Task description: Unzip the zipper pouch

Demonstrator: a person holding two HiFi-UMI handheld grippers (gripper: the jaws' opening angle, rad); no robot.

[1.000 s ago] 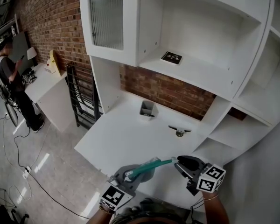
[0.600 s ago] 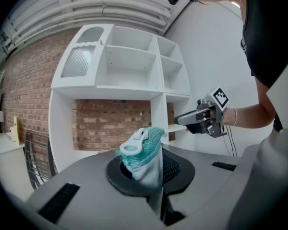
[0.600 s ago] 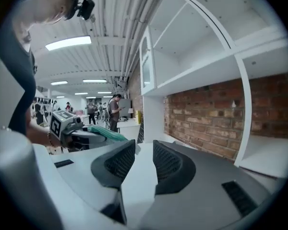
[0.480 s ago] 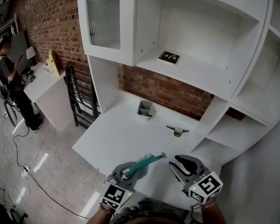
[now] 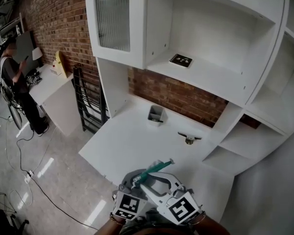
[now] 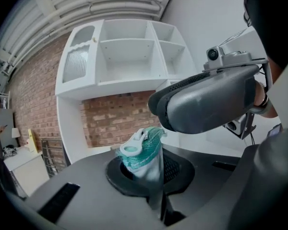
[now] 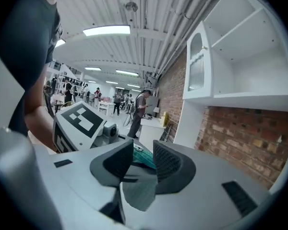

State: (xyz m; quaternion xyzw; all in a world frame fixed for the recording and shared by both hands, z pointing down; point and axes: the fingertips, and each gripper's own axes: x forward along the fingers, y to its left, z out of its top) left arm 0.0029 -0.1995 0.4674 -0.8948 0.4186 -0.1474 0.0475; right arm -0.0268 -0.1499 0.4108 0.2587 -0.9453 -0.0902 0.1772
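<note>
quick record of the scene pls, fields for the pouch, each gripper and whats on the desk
pouch: teal mesh, held up above the desk
zipper pull: white, at the gripped end
left gripper: fingers shut on the pouch's end
right gripper: fingers apart, crossed over beside the left gripper, pouch showing in the gap, not clamped
desk: white, holds a grey cup and a small dark object
</note>
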